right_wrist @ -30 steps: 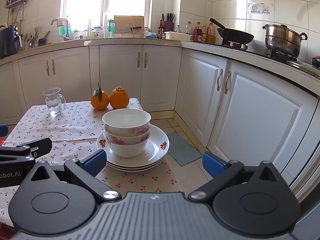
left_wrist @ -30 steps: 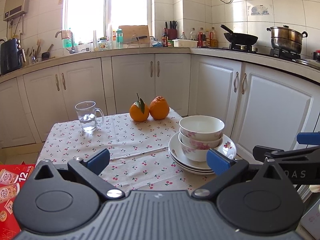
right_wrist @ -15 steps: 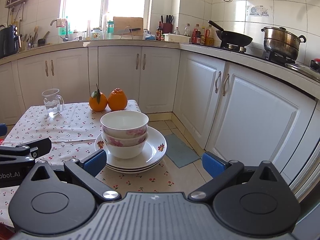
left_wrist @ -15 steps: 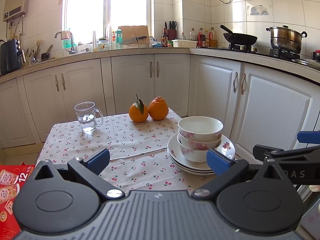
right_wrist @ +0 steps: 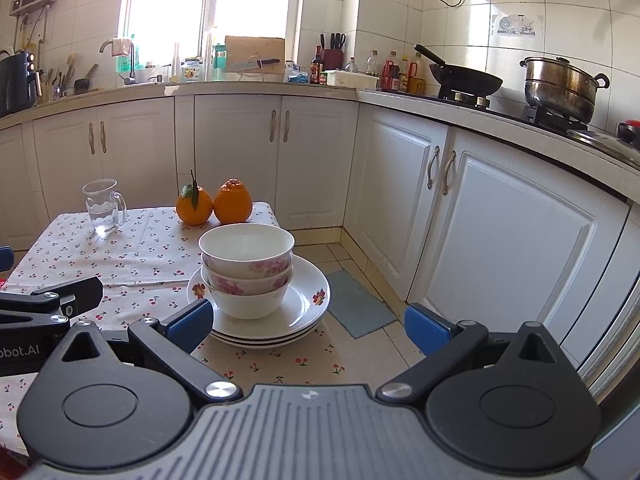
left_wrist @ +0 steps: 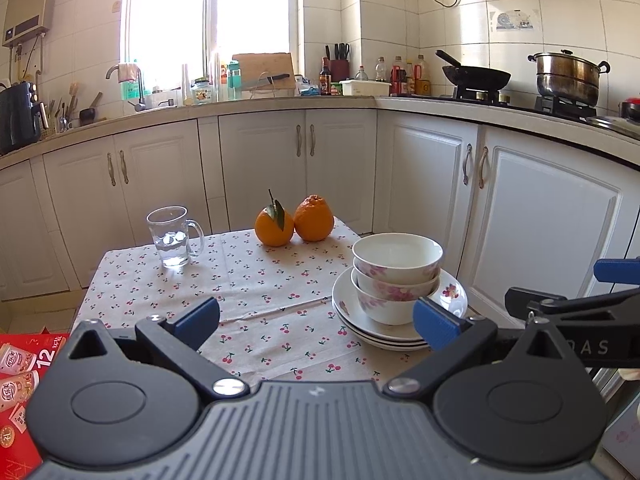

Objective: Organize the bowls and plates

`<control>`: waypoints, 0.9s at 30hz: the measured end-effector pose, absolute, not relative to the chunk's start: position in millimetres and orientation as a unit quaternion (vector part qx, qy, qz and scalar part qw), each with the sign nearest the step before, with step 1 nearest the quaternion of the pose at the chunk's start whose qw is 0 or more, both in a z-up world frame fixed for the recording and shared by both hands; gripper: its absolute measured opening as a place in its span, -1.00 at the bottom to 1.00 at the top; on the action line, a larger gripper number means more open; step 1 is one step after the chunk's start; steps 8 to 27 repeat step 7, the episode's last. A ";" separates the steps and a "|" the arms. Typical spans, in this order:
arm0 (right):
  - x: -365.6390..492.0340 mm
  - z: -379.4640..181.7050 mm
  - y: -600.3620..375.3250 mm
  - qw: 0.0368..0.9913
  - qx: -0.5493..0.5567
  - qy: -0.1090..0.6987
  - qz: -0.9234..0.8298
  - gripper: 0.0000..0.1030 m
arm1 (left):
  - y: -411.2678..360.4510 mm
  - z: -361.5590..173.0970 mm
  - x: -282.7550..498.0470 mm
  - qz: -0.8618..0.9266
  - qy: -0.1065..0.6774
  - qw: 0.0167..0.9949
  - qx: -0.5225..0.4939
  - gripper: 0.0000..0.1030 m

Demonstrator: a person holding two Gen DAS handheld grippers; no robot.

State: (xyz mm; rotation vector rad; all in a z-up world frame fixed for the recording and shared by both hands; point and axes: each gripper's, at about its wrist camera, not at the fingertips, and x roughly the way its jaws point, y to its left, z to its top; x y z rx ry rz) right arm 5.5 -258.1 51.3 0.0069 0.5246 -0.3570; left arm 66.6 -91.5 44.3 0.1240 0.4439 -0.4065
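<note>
Three nested white bowls (left_wrist: 396, 272) (right_wrist: 246, 268) with pink flowers stand on a stack of white plates (left_wrist: 454, 298) (right_wrist: 310, 300) at the right side of the small table. My left gripper (left_wrist: 316, 322) hovers open in front of the table, the stack just behind its right fingertip. My right gripper (right_wrist: 306, 328) is open too, a little nearer than the stack, which lies behind its left fingertip. Nothing sits between either pair of fingers. Each gripper shows at the edge of the other's view.
Two oranges (left_wrist: 294, 222) (right_wrist: 216, 202) and a glass mug (left_wrist: 172, 236) (right_wrist: 102, 208) stand at the back of the cherry-print tablecloth (left_wrist: 248, 280). White cabinets (right_wrist: 500, 216) run close on the right. A red box (left_wrist: 20, 380) lies low left; a grey floor mat (right_wrist: 358, 304) lies beside the table.
Both grippers have drifted slightly; the bowl stack has slid a little left in the right wrist view. Both stay open and the dishes have not moved.
</note>
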 end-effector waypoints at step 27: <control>4.9 51.4 -258.5 0.950 0.004 0.259 -0.175 1.00 | -91.5 44.3 66.6 -0.201 0.219 0.953 0.061 0.99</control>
